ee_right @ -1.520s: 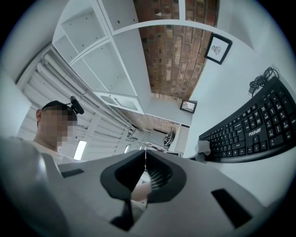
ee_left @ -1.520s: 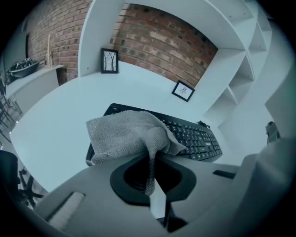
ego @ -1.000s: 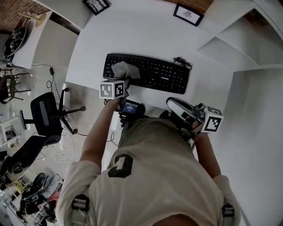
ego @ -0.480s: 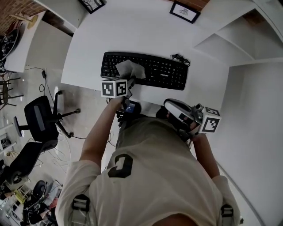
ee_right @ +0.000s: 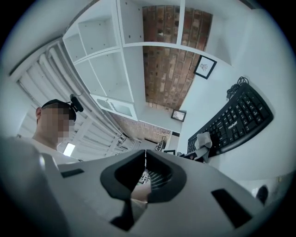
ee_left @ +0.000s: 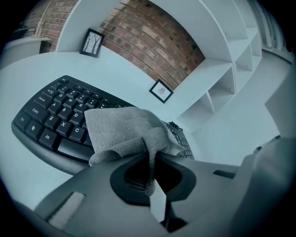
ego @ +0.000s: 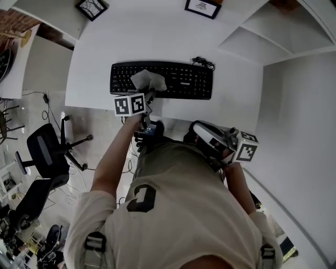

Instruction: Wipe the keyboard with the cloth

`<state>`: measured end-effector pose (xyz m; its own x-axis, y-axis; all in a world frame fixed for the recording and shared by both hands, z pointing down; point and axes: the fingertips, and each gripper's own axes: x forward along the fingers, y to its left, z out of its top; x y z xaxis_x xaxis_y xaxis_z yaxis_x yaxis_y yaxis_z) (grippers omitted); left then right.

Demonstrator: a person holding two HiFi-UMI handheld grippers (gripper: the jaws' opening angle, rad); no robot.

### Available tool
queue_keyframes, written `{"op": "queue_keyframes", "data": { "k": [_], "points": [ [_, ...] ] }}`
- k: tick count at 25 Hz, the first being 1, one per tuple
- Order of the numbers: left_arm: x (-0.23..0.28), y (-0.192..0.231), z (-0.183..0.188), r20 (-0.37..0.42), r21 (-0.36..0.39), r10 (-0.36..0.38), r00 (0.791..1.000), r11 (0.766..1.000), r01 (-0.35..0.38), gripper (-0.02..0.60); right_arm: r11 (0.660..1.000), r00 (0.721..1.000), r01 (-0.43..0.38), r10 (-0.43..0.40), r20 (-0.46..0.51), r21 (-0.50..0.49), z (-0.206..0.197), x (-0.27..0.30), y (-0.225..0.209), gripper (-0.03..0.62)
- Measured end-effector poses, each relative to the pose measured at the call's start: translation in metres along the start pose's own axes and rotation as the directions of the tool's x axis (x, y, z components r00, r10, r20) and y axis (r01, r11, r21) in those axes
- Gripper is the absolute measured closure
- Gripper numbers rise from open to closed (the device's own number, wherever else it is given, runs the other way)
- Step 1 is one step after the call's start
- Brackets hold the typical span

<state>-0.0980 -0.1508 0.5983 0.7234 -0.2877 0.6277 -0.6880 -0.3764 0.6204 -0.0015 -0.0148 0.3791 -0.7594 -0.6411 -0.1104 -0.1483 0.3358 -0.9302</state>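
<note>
right, your left gripper [ee_left: 150,171] has its jaws pinched tight on a narrow tail of the grey cloth [ee_left: 122,127]. the strip runs straight down between the two pads, and the rest of the cloth fans out in front of the jaws. that loose part is draped over the black keyboard [ego: 184,81], on the left-of-middle keys toward the near edge. from the left gripper view it covers the keys just right of the bottom letter row, with the space bar showing under its lower fold. i can't tell how hard it presses on the keys.

the keyboard lies lengthwise across the white desk [ego: 157,37], close to the desk's near edge, and its cable [ego: 203,62] is bunched at the far right corner. the right half of the keys is bare.

your right gripper [ego: 202,134] is pulled back near your body, off the near edge of the desk and well apart from the keyboard. its jaws are closed tip to tip with nothing between them. its camera is tilted, looking across at the keyboard and cloth from the side.

at the far edge of the desk stand two small framed pictures, one far left [ego: 91,6] and one nearer the middle [ego: 202,6]. white shelves [ego: 273,31] sit to the right, and a black office chair [ego: 50,149] stands on the floor to your left.
</note>
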Motion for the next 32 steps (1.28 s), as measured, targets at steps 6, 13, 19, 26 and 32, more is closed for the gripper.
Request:
{"op": "queue_keyframes", "data": {
  "k": [6, 13, 19, 26, 32],
  "points": [
    [0.011, -0.020, -0.006, 0.065, -0.081, 0.020, 0.998, 0.997, -0.014, 0.572, 0.998, 0.993, -0.061, 0.062, -0.098, 0.017, 0.022, -0.027, -0.001, 0.588],
    [0.037, -0.047, -0.011, 0.120, -0.133, 0.051, 0.991, 0.990, -0.035, 0.572, 0.992, 0.988, -0.116, 0.121, -0.095, 0.057, 0.044, -0.072, -0.009, 0.588],
    [0.058, -0.075, -0.014, 0.120, -0.155, 0.041, 0.992, 0.988, -0.022, 0.572, 0.990, 0.989, -0.127, 0.131, -0.067, 0.054, 0.065, -0.099, -0.009, 0.588],
    [0.075, -0.102, -0.019, 0.100, -0.143, 0.039, 0.994, 0.989, -0.024, 0.572, 0.990, 0.990, -0.129, 0.132, -0.052, 0.054, 0.081, -0.115, -0.007, 0.588],
    [0.092, -0.127, -0.029, 0.059, -0.117, -0.006, 0.998, 0.993, 0.013, 0.572, 0.990, 0.989, -0.133, 0.136, -0.065, 0.053, 0.085, -0.118, -0.007, 0.588]
  ]
}}
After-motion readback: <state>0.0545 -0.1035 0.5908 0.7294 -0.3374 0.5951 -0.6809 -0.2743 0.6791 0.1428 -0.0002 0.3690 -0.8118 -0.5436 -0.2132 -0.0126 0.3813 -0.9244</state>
